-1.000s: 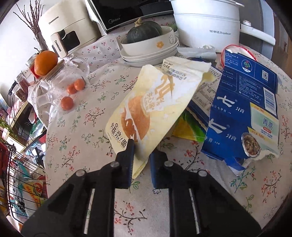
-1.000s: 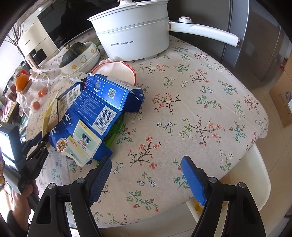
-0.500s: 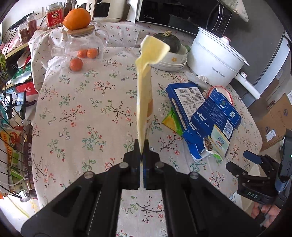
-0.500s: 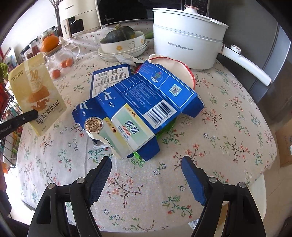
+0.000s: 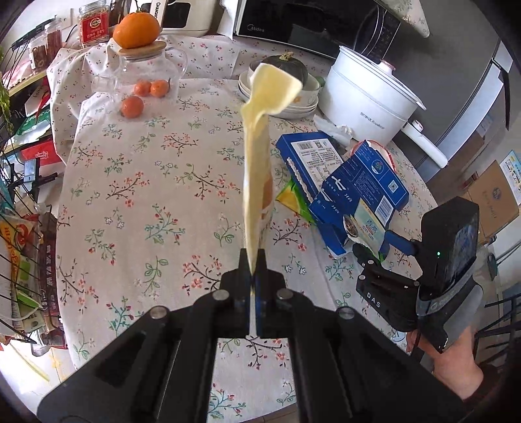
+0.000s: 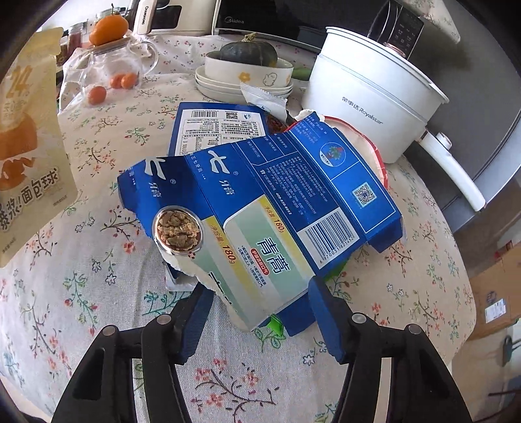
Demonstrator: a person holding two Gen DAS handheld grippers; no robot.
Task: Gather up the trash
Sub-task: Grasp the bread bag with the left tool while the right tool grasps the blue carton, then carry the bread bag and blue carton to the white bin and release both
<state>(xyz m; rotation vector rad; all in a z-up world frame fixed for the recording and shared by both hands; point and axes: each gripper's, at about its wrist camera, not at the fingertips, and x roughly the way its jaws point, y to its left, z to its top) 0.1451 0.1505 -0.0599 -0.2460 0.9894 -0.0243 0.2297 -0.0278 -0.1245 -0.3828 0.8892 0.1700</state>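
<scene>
While pouch (image 5: pixel 257 169) hangs, right gripper (image 6: pixel 260 312) straddles carton (image 6: pixel 267 211).

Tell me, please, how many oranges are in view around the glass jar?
4. One large orange sits on the glass jar's wooden lid; two small ones show through the glass; one lies on the tablecloth before it. Others may be hidden.

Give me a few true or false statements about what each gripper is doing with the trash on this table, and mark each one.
1. The left gripper is shut on the yellow bread bag. True.
2. The yellow bread bag lies flat on the tablecloth. False: it hangs lifted above the tablecloth.
3. The right gripper is open around the near edge of the torn blue box. True.
4. The torn blue box is already lifted. False: it rests on the table.
5. The squash sits inside the white pot. False: it sits in a bowl.
</scene>
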